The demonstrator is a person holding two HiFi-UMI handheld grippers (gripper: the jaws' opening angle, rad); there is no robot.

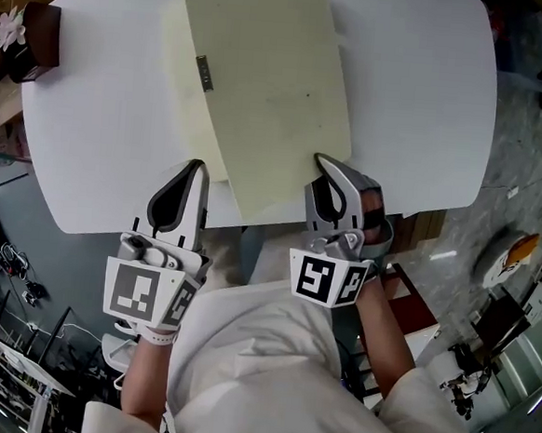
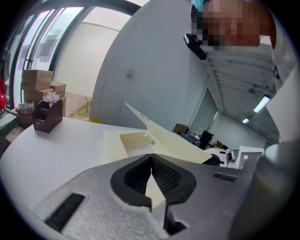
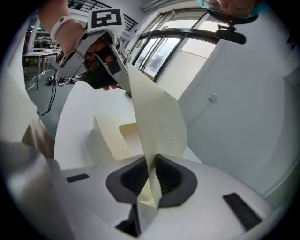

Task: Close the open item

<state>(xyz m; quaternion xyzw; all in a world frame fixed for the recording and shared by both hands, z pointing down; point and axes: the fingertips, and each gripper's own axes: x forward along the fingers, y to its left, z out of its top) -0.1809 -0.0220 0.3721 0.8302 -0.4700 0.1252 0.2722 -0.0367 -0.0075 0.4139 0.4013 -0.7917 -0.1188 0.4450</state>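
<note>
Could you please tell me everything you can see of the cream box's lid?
The lid is a plain cream panel, stiff like card or thin board, with a small grey fitting at its left edge. It is raised at a slant over its shallow cream box on the white table. The right gripper pinches its near edge, and the left gripper grips its near left corner.

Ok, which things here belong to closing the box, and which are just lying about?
Part of the job:
cream box
its raised lid
left gripper, on the lid's corner
right gripper, lid between its jaws

Lying about:
brown holder with a flower
cardboard boxes
</note>
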